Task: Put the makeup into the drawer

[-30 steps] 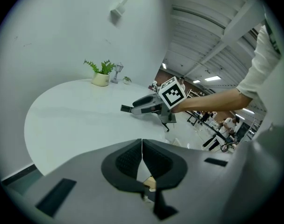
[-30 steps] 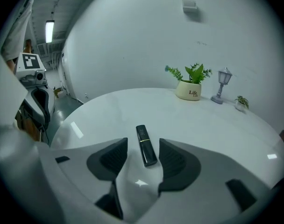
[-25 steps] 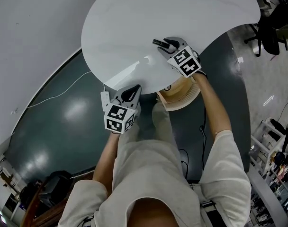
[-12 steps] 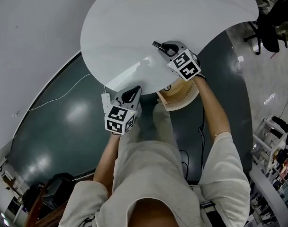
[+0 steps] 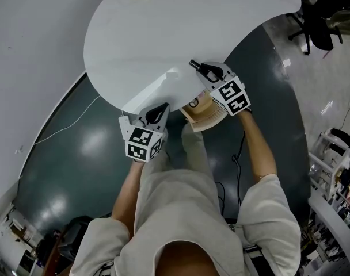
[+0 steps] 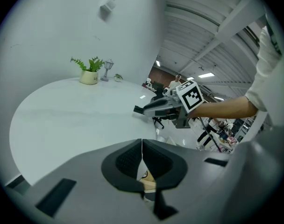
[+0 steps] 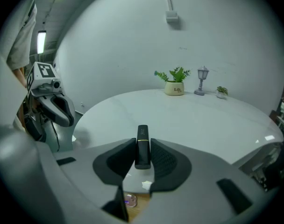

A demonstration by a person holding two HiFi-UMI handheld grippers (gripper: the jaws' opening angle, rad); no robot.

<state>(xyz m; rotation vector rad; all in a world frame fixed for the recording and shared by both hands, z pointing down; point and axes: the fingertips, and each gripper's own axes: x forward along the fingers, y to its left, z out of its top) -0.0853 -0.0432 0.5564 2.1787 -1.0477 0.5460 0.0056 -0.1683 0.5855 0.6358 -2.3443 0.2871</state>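
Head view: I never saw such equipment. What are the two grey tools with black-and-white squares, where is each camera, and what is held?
No robot: a person holds a two-jaw clamp in each hand. The head view comes from a camera on the person's head, looking down; each gripper view comes from a camera riding on that tool, looking along its jaws. The white table bears a potted plant and a small lamp ornament. The left hand-held gripper is shut and empty. The right hand-held gripper has just closed its jaws on a black makeup stick. A wooden drawer stands open under the table's near edge.
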